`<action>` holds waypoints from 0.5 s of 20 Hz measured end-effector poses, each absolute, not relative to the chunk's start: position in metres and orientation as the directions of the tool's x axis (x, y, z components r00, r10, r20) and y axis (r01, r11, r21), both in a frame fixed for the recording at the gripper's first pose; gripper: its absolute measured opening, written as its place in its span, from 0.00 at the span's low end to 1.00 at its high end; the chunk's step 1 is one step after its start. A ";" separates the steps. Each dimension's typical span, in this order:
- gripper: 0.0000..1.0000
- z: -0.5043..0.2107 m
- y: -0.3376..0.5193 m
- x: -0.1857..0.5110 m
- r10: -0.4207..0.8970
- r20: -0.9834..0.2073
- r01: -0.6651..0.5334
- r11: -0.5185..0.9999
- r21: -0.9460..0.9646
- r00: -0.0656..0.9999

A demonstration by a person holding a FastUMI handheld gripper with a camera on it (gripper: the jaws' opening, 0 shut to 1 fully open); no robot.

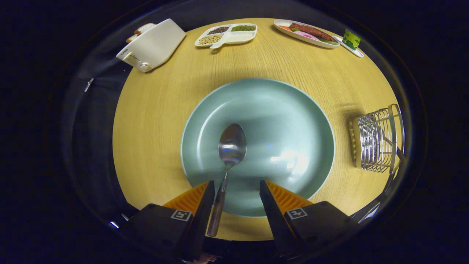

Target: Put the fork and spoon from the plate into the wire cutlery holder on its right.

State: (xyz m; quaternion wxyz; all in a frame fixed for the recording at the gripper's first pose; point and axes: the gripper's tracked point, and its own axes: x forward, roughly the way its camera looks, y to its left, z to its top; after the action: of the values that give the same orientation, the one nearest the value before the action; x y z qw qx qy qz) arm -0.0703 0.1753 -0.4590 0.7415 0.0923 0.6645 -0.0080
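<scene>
One spoon [231, 148] is seen lying in a pale green plate [293, 110] on a round wooden table [154, 121], its bowl pointing away and its handle running back over the near rim, close beside one finger. The gripper [237, 190] is held with its fingers apart, nothing clamped between them. A wire cutlery holder [377, 141] stands to the plate's right, partly cut off; what it contains is hard to make out. Beyond the plate, a white toaster [152, 46], a divided dish of beans [227, 35] and an oval platter of food [307, 33] are set near the far edge.
</scene>
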 end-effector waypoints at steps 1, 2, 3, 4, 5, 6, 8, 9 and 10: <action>0.76 -0.463 0.176 -0.073 0.104 -0.989 0.136 0.984 0.118 0.104; 0.68 -0.466 0.176 -0.074 0.098 -0.991 0.135 0.985 0.110 0.087; 0.68 -0.465 0.175 -0.073 0.086 -0.992 0.132 0.986 0.098 0.090; 0.67 -0.467 0.179 -0.069 0.095 -0.991 0.134 0.985 0.108 0.095; 0.54 -0.468 0.179 -0.071 0.091 -0.993 0.134 0.986 0.101 0.080; 0.41 -0.469 0.177 -0.074 0.085 -0.995 0.134 0.987 0.093 0.060; 0.31 -0.469 0.176 -0.075 0.090 -0.995 0.121 0.988 0.096 0.054; 0.26 -0.469 0.177 -0.078 0.100 -0.994 0.115 0.988 0.104 0.046; 0.17 -0.468 0.180 -0.078 0.126 -0.991 0.112 0.985 0.131 0.046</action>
State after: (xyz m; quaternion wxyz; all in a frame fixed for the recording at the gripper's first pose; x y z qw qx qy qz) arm -0.0780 0.1797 -0.4680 0.7181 0.0864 0.6905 0.0048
